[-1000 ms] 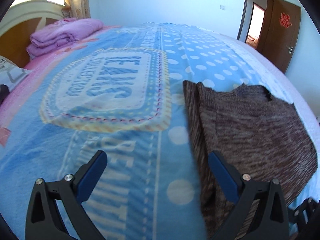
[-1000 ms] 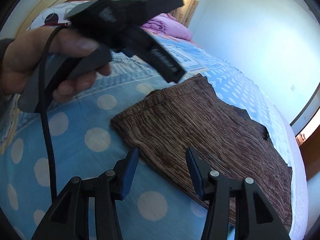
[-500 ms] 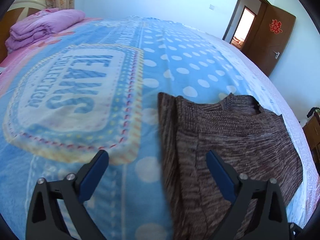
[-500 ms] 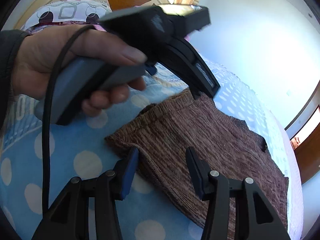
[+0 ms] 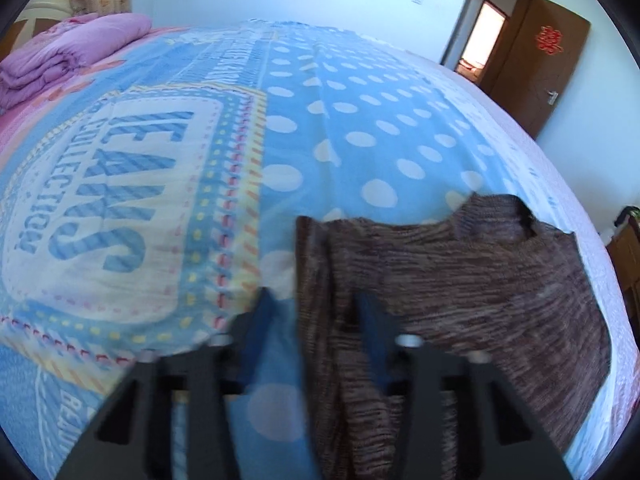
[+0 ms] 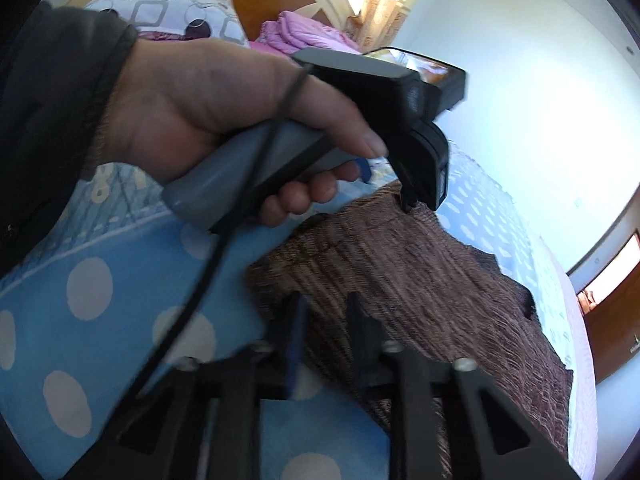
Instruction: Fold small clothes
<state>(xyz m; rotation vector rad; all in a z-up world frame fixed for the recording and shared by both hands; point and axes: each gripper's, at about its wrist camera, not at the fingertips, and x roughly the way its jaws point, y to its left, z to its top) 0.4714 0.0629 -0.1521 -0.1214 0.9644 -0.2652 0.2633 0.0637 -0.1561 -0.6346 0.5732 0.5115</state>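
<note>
My left gripper (image 5: pixel 312 320) and right gripper (image 6: pixel 324 328) straddle one edge of the sweater (image 5: pixel 460 280), jaws narrowed but not clamped. It lies flat on the bed (image 5: pixel 360 120); I judge folding barely begun.

One brown knitted sweater (image 5: pixel 460 280) lies ahead of both tools. Two grippers: left gripper (image 5: pixel 314 320), right gripper (image 6: pixel 324 328). One hand (image 6: pixel 224 120) up left. One pink folded quilt (image 5: pixel 68 52) far off left.
</note>
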